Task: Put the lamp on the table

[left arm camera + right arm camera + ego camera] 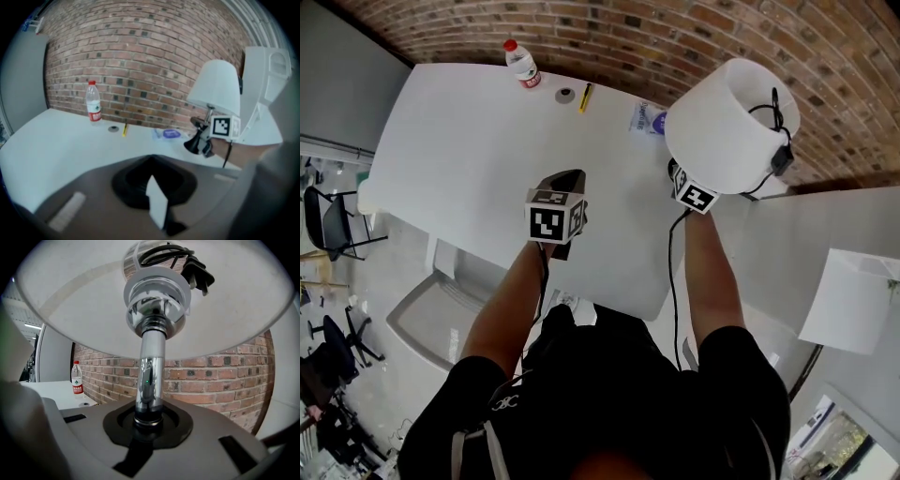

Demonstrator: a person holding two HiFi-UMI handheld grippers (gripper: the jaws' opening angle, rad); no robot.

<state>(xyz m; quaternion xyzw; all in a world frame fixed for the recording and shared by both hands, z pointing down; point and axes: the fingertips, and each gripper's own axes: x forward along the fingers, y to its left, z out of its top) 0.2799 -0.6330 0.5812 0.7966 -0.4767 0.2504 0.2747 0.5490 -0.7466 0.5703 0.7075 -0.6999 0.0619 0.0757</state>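
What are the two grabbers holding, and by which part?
The right gripper is clamped on the white-shaded chrome lamp, by its shiny metal stem below the shade. Whether the left gripper holds anything cannot be told.

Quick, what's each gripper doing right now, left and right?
Left gripper: open, jaws slightly apart with nothing between them, above the table.
Right gripper: closed on the chrome stem of the lamp.
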